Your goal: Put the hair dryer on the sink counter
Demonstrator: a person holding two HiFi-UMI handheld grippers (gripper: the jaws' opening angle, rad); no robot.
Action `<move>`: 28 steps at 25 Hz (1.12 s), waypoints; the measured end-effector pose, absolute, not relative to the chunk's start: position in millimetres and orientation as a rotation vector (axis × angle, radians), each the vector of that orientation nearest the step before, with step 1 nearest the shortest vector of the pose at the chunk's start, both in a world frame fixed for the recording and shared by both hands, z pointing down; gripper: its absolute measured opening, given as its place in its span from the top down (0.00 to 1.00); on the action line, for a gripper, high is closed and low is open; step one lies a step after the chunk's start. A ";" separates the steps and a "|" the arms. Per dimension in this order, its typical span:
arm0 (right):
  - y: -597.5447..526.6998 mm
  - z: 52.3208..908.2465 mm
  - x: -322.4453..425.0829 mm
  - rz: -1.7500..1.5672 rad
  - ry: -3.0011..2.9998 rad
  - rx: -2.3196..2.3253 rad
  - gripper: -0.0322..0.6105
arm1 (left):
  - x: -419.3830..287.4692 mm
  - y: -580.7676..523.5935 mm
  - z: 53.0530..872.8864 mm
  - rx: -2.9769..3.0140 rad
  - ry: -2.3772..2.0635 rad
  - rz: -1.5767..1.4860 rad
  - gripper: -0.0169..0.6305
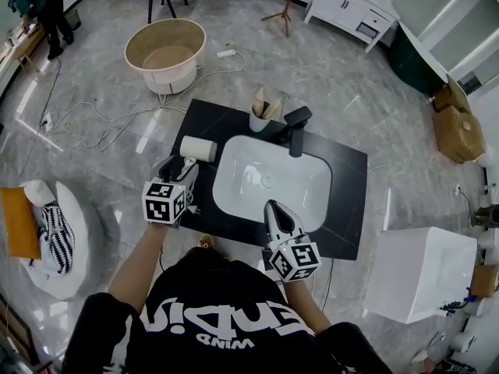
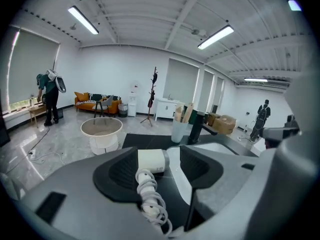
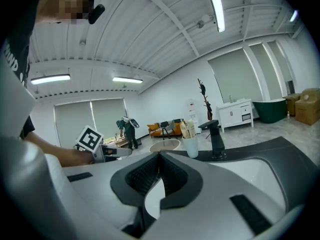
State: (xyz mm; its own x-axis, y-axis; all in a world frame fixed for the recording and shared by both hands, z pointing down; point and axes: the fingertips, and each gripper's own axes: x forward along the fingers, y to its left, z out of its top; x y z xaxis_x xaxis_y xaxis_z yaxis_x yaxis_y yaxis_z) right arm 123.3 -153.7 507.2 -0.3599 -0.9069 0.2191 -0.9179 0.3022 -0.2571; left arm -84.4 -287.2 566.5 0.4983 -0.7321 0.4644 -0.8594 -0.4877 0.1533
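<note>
White against the black worktop (image 1: 343, 170), the hair dryer (image 2: 151, 160) lies left of the sink (image 1: 234, 189), cord coiled round its handle, so the placing looks done (only drawing away seems left). The left gripper (image 2: 170, 160) stands wide open, its 2 jaws either side of the handle, apparently not pressing it. The right gripper (image 3: 159, 160) is closed on nothing, near the worktop's front edge.

Head view overhead; gripper views low over counter (image 1: 347, 170), roughly toward faucet (image 1: 296, 131).
</note>
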 end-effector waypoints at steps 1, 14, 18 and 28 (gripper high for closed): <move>-153.1 507.5 122.9 0.528 -2.509 1.754 0.91 | -85.5 -282.0 558.2 2.395 -1.323 0.465 0.56; -148.8 502.7 120.7 0.502 -2.527 1.725 0.91 | -113.9 -208.4 491.4 2.491 -1.300 0.330 0.64; -148.0 499.2 117.3 0.487 -2.540 1.711 0.91 | -124.3 -195.6 480.0 2.490 -1.367 0.303 0.76; -143.8 496.9 119.8 0.428 -2.550 1.732 0.91 | -141.9 -179.4 485.6 2.452 -1.506 0.228 0.96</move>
